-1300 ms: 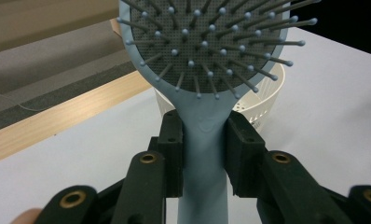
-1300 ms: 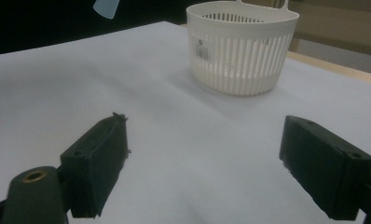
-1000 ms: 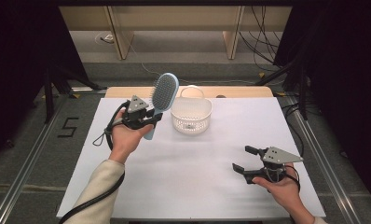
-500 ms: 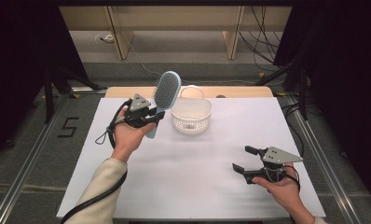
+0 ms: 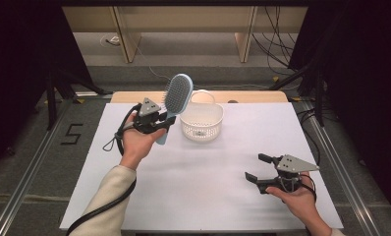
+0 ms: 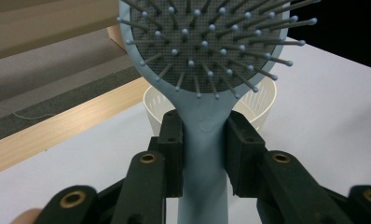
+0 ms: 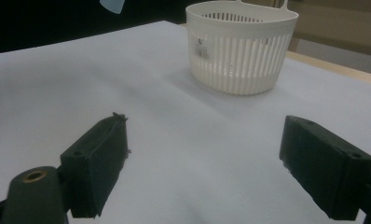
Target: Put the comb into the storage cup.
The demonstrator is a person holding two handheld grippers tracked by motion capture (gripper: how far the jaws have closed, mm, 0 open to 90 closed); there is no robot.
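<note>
White table point(image 5: 193, 187) bears a basket point(image 5: 201, 123); grey floor point(image 5: 31, 147), dark surrounds.

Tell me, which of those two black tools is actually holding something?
The left tool: it clamps the handle of the blue hairbrush, raised beside the white basket. The right tool sits open above the table, gripping nothing.

a cream long sleeve point(image 5: 105, 192) is worn on the left arm. each claw, left point(image 5: 167, 121) and right point(image 5: 252, 167), is built of matte black blocks fitted with brass-ringed screw holes, topped by a grey three-cornered plate, and trailed by a black cable.
</note>
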